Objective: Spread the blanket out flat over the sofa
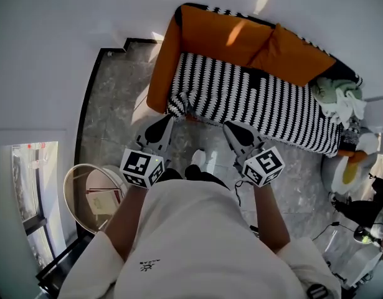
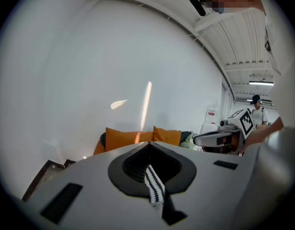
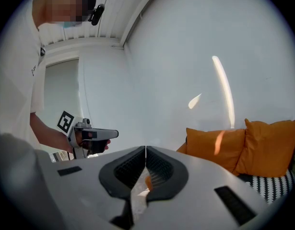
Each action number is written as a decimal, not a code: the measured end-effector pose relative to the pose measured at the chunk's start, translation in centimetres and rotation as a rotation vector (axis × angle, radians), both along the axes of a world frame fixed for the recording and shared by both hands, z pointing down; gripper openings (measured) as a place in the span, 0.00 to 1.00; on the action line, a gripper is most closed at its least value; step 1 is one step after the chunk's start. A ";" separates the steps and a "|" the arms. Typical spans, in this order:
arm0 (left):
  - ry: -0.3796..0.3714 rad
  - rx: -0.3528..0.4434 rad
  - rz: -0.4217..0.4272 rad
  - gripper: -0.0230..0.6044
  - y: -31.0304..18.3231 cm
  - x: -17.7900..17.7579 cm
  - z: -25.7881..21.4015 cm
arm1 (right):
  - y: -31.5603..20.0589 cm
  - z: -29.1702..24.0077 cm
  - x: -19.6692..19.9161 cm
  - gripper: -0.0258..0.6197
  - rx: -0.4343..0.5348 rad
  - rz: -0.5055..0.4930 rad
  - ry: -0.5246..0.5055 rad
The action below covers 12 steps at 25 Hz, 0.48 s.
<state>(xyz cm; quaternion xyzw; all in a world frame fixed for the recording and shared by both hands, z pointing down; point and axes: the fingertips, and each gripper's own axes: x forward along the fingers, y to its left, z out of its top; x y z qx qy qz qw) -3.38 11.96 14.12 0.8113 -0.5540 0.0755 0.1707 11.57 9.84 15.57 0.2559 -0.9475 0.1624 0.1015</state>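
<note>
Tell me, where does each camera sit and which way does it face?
Head view: on the person's head, facing steeply down at the blanket on the sofa; shirt, forearms, left gripper, right gripper show.
Left gripper view: rides that gripper, facing the sofa along jaws shut on blanket; right gripper shows.
Right gripper view: likewise faces the sofa; left gripper shows.
Both gripper views share the orange cushions.
</note>
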 end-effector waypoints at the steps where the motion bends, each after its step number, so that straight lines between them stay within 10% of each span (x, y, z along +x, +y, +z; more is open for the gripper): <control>1: -0.003 -0.003 0.000 0.07 -0.1 0.3 0.1 | -0.1 0.2 0.1 0.08 -0.002 -0.006 0.000; 12: -0.044 -0.056 0.027 0.07 0.3 1.3 1.5 | 0.7 2.0 0.0 0.08 -0.046 -0.009 -0.050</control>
